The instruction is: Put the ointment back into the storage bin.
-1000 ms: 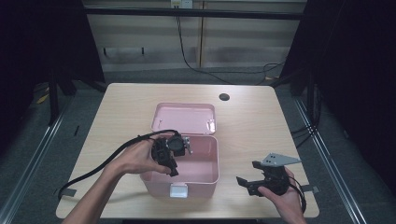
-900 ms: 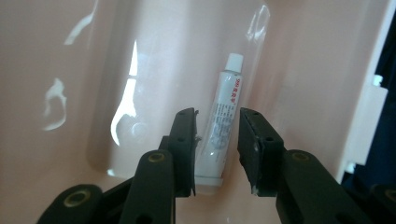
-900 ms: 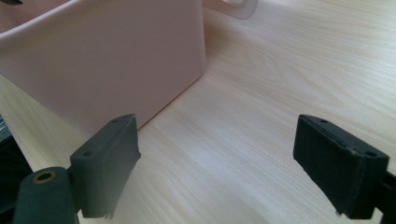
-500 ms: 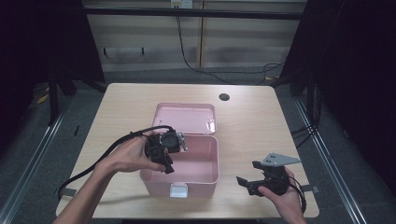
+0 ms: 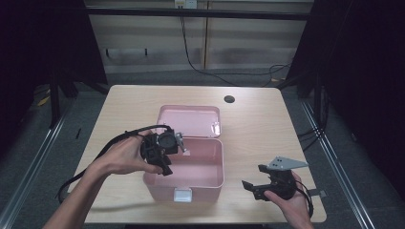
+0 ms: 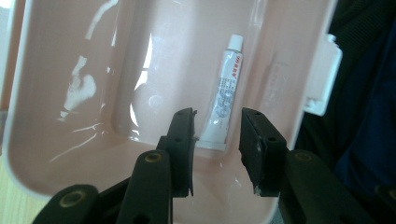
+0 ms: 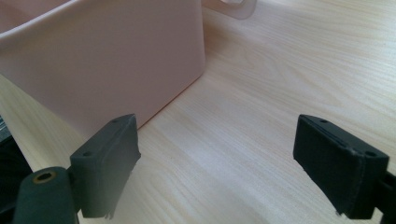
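A pink box [image 5: 210, 179] stands open on the table, its lid [image 5: 191, 120] laid back. On its floor lies a white tube [image 6: 225, 98] with its cap pointing away from me. My left gripper [image 5: 166, 167] hovers over the box's left half, pointing down into it. Its jaws [image 6: 217, 116] have just been opening, and the tube's flat end shows in the gap between them, with neither pad pressing on it. My right gripper [image 5: 252, 176] rests low by the box's right wall [image 7: 107, 60], open wide [image 7: 217, 135] over bare wood.
The box's white latch [image 5: 182, 194] faces the table's near edge. A dark round hole [image 5: 229, 99] sits in the tabletop at the back. The left gripper's cable [image 5: 110, 143] trails off the table's left side. Bare wood lies right of the box.
My left gripper has lifted out of the box and drifted slightly left. The right gripper has kept still.
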Tool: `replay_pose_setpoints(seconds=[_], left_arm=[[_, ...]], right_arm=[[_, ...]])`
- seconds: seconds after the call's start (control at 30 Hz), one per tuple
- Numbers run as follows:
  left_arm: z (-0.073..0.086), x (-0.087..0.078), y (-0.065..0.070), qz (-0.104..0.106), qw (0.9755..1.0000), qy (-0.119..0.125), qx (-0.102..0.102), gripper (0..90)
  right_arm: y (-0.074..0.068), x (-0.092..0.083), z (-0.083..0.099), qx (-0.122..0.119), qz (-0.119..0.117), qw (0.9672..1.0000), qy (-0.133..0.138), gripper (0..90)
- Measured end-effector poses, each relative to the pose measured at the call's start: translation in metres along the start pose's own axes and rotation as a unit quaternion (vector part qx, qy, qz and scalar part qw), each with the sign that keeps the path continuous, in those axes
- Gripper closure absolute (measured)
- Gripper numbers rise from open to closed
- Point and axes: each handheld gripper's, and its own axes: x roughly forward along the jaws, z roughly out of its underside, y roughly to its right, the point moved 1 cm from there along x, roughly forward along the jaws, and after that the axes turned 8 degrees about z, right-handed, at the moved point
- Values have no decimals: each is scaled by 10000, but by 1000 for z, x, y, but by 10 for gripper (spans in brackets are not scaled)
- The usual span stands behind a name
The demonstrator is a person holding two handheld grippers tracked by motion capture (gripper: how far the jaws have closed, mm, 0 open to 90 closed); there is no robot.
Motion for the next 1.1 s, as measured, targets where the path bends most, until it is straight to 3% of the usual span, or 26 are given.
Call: replay_pose_setpoints(seconds=[0.17,0.5,0.7,0.93,1.1], left_arm=[[8,-9,2,-144,9999,66,-28,641],[22,-15,0,-174,9991,308,-249,570],[32,-22,1,-255,9985,387,-275,534],[50,-34,0,-365,9969,579,-377,507],[64,-39,1,-426,9941,836,-552,462]], right_arm=[[0,0,0,3,7,10000,-14,137],[0,1,0,6,12,10000,-16,137],[1,1,0,5,23,10000,-33,137],[0,1,0,10,25,10000,-32,137],[0,1,0,14,30,10000,-33,137]])
